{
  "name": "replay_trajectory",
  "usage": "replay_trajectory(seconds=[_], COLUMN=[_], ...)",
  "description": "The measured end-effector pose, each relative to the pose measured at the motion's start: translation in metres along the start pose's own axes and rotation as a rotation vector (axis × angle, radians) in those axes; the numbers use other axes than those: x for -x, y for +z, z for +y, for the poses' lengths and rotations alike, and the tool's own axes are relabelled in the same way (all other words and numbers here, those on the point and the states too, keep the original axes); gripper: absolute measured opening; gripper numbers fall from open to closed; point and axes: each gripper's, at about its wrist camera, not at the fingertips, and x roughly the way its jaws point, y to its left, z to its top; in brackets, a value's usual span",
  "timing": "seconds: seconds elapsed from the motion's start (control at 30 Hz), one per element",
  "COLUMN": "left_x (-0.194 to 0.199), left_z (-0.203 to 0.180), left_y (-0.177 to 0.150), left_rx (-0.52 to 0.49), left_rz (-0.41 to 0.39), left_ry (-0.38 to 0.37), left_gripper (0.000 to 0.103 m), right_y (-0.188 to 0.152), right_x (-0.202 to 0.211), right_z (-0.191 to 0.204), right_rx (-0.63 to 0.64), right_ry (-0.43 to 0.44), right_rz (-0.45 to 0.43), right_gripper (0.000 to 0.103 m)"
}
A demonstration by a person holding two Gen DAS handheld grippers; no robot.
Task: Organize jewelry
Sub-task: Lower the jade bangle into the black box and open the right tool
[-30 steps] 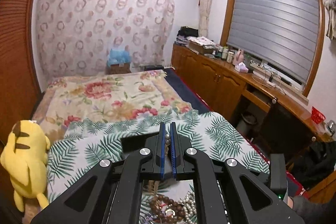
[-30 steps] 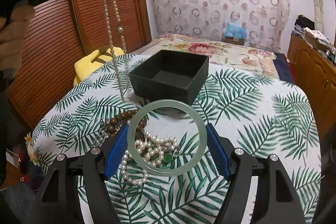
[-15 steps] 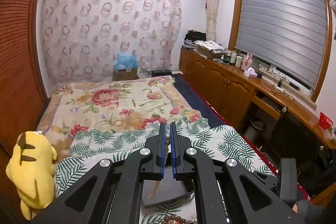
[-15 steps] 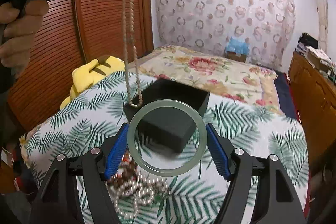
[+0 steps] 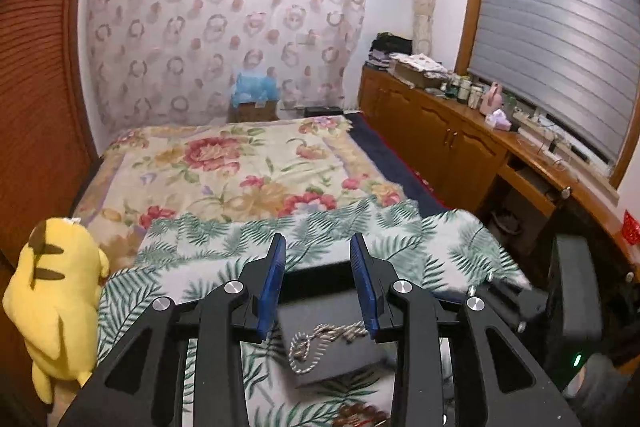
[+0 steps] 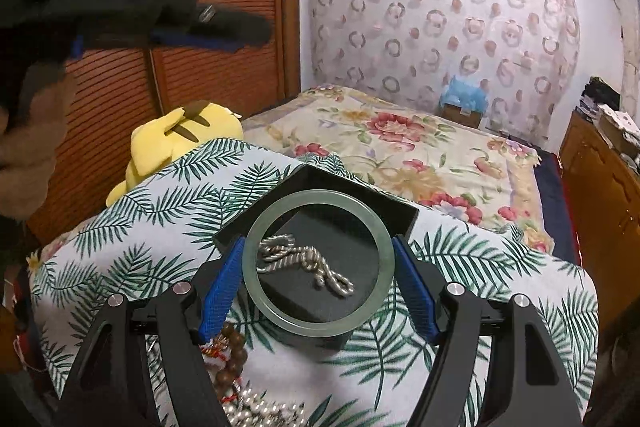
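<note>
A black open box stands on the palm-leaf cloth. A pearl necklace lies coiled on its floor; it also shows in the left wrist view. My left gripper is open and empty above the box, and appears blurred at the upper left of the right wrist view. My right gripper is shut on a pale green jade bangle, held just above the box.
A brown wooden bead bracelet and a pearl strand lie on the cloth in front of the box. A yellow plush toy sits at the table's left edge. A bed lies beyond, wooden cabinets to the right.
My left gripper opened and let the pearl necklace drop into the box. My right gripper moved forward with the bangle to just over the box.
</note>
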Motion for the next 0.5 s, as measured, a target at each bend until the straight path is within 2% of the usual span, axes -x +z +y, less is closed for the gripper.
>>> replay_trajectory(seconds=[0.13,0.3,0.5], left_x=[-0.001,0.003,0.009], left_z=[0.019,0.033,0.042], left_y=[-0.023,-0.054,-0.082], left_rx=[0.031,0.023,0.044], left_rz=[0.021,0.041,0.071], left_ry=[0.005,0.049,0.033], left_gripper=[0.032,0.033,0.033], right_y=[0.007,0.009,0.008], right_x=[-0.018,-0.041,-0.054], right_z=[-0.002,-0.003,0.001], right_rx=[0.016,0.017,0.013], right_ry=[0.0,-0.001,-0.004], right_rz=[0.015,0.05,0.076], right_gripper=[0.075,0.075,0.075])
